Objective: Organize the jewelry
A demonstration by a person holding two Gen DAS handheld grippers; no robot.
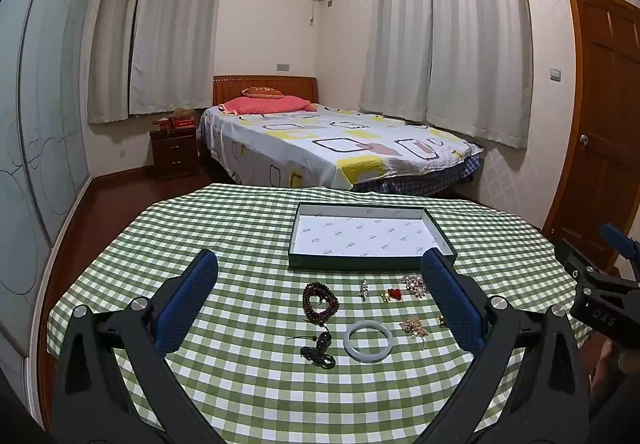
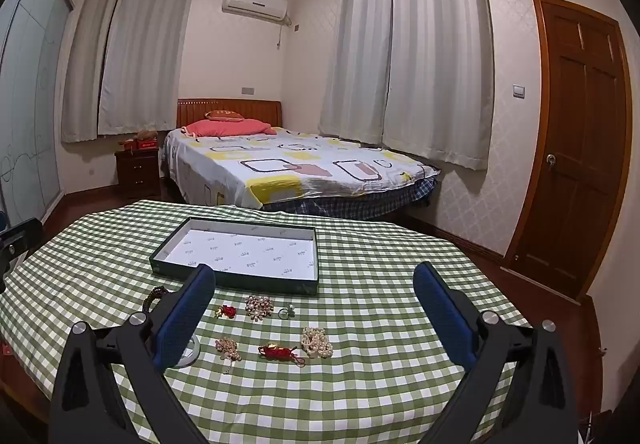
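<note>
A shallow dark green tray (image 1: 297, 236) (image 2: 160, 258) with a white paper lining sits on the checked tablecloth. In front of it lies the jewelry: a brown bead bracelet (image 1: 320, 301), a dark cord pendant (image 1: 319, 350), a pale jade bangle (image 1: 367, 340) (image 2: 192, 354), a silver ring (image 1: 363, 289) (image 2: 286, 310), red-gold pieces (image 1: 392, 294) (image 2: 226, 311) (image 2: 278, 351), gold brooches (image 1: 414, 285) (image 2: 259, 306) (image 1: 414, 327) (image 2: 228, 349) and a pearl cluster (image 2: 317, 342). My left gripper (image 1: 320, 304) hovers open over the bracelets. My right gripper (image 2: 314, 316) hovers open over the brooches.
The round table (image 1: 248, 396) wears a green and white checked cloth whose edges drop off left and right. A bed (image 1: 332, 144), a nightstand (image 1: 174, 150), curtains and a wooden door (image 2: 580, 148) stand beyond. The right gripper's body (image 1: 600, 284) shows at the left view's right edge.
</note>
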